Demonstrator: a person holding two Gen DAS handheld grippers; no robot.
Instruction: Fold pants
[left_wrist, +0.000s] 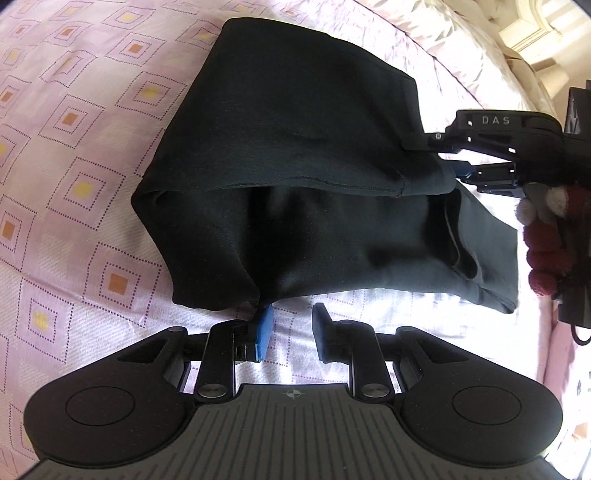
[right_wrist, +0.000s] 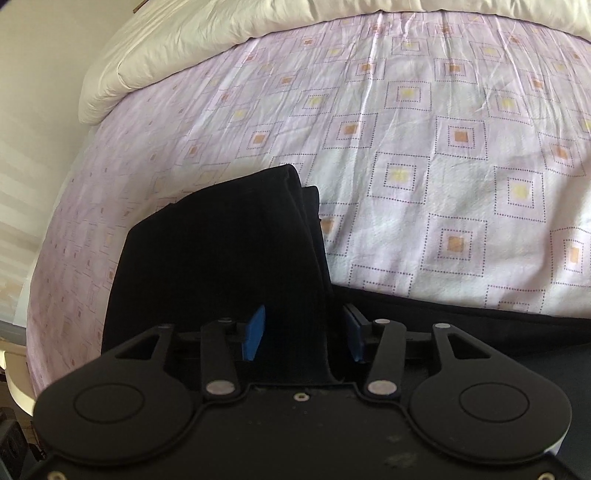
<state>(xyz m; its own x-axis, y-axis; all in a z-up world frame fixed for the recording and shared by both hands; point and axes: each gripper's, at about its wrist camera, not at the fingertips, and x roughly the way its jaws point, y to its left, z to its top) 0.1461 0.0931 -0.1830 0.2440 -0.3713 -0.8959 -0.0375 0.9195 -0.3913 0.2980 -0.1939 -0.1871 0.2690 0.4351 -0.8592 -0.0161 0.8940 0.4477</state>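
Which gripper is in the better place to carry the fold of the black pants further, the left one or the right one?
Probably the right. The right gripper has a band of the pants between its fingers, so it can draw the cloth over. The left gripper is open at the near edge, holding nothing.

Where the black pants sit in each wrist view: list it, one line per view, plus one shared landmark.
Left wrist view: the black pants fill the centre, folded over, right gripper at their right edge.
Right wrist view: pants at lower centre, running between the gripper's fingers.
Shared landmark: the pink square-patterned bedsheet under them.
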